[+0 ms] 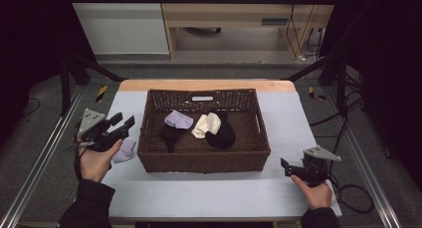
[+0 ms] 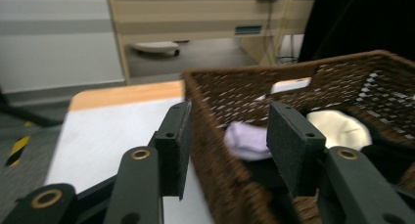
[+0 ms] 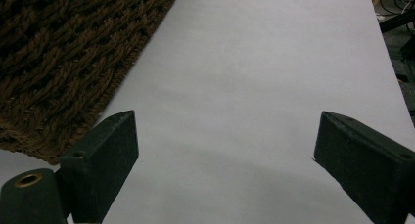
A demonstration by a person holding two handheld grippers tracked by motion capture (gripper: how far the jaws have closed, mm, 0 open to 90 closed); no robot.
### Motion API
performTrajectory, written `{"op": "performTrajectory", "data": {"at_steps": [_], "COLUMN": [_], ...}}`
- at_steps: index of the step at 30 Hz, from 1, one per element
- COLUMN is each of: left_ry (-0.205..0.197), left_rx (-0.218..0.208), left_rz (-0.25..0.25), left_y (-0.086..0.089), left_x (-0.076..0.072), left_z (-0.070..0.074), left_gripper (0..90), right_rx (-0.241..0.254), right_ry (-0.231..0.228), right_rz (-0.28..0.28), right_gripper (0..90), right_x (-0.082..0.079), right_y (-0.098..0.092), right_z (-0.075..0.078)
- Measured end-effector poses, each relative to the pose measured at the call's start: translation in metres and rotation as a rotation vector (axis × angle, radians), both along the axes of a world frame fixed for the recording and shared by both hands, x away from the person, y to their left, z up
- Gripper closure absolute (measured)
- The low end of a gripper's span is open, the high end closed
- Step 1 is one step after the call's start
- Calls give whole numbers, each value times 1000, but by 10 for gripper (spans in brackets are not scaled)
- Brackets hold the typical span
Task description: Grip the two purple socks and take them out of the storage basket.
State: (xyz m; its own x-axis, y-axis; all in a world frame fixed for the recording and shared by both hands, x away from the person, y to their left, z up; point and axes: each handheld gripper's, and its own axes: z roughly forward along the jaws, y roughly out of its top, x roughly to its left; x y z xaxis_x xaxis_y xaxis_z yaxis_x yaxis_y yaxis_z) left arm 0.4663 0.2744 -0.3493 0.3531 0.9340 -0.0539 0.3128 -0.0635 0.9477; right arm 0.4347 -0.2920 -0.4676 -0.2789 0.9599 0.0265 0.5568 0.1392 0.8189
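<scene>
High view has the left hand-held gripper [image 1: 127,122], jaws apart and empty, beside the wicker basket [image 1: 204,161] above a lilac sock [image 1: 124,151] on the tabletop [image 1: 209,193], presumably the next one to go in.

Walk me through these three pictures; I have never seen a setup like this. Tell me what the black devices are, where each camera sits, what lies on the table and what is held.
A person holds hand-operated tongs in each hand: the left tongs and the right tongs. The high view looks down from above the person's side of the table. The other two pictures come from cameras riding on each pair of tongs, looking along their black jaws.

On the table stands a brown woven basket holding a lilac sock, a cream sock and black socks. Another lilac sock lies on the table left of the basket, by the left hand.

Both tongs are open and hold nothing.
</scene>
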Motion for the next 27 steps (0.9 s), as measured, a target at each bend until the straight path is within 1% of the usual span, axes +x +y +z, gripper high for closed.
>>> {"op": "performTrajectory", "data": {"at_steps": [1,4,9,13,14,15,18,20,22,24,25,27], "left_ry": [0,-10,-5,-6,-3,-1,11,20,32,50,53,60], "left_rx": [0,8,28,66,67,73,73,84,86,99,101,96], "left_rz": [0,-29,-56,-70,-77,-74,-79,-76,-72,-73,-73,-72], "left_y": [0,-18,-44,-66,-70,-73,-84,-90,-94,-99,-101,-104], "left_x": [0,7,22,35,39,41,51,57,63,69,71,75], "left_z": [0,7,14,16,15,15,12,8,3,-3,-5,-11], "left_gripper": [517,520,527,527,526,524,518,515,514,514,514,516], "right_rx": [0,3,3,-3,-3,-3,-1,0,1,2,3,2], "right_ry": [0,-2,-2,-4,-4,-5,-4,-4,-5,-6,-6,-6], "right_rz": [0,0,1,1,2,2,2,3,4,4,4,4], "right_gripper": [96,96,96,96,96,96,96,96,96,96,96,96], "right_x": [0,0,0,2,2,2,2,2,2,2,2,2], "right_y": [0,0,0,0,0,0,0,0,0,-1,-1,-1], "right_z": [0,0,0,-1,-1,-1,-1,-1,-1,-1,-1,-1]}}
